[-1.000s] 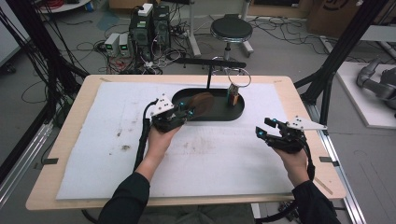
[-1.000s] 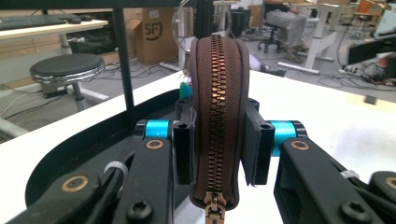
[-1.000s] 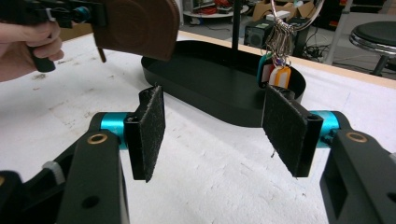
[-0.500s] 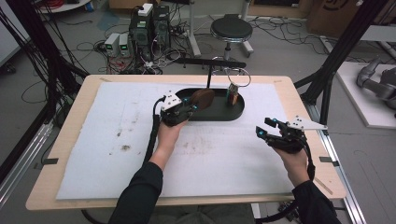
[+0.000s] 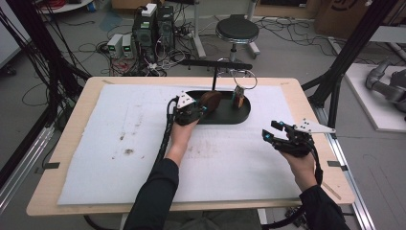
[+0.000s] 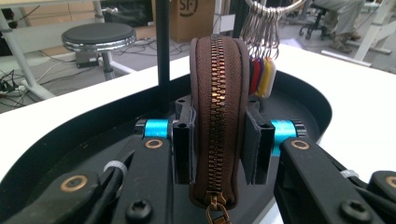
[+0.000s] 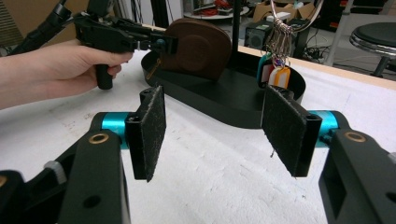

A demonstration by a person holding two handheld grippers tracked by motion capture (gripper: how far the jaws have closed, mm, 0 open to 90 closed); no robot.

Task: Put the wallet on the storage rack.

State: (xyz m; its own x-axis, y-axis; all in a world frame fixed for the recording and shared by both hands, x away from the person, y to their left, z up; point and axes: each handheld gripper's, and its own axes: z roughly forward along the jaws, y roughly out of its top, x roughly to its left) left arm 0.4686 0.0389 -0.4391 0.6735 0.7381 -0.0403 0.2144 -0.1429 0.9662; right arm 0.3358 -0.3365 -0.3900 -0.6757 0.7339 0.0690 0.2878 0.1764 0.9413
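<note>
A brown zippered pouch [image 6: 217, 116] stands on edge, zipper toward the camera, with my left gripper [image 6: 217, 144] shut on its sides. In the high view the pouch [image 5: 210, 99] is over the left part of a black oval tray [image 5: 242, 115], and the left gripper [image 5: 201, 109] reaches in from the tray's left rim. In the right gripper view the pouch [image 7: 196, 46] appears to touch the tray [image 7: 233, 102] floor. My right gripper [image 5: 270, 130] hovers over the white mat to the right, open, with nothing between its pads [image 7: 149, 126].
A bunch of coloured key tags [image 5: 238, 98] hangs on a metal ring from a black stand [image 5: 214, 76] rising from the tray's right part. A white mat [image 5: 119, 139] covers the wooden table. A stool [image 5: 237, 29] and cables lie beyond the far edge.
My left gripper has moved right and slightly down to the tray with the pouch in it. The right gripper has stayed in place.
</note>
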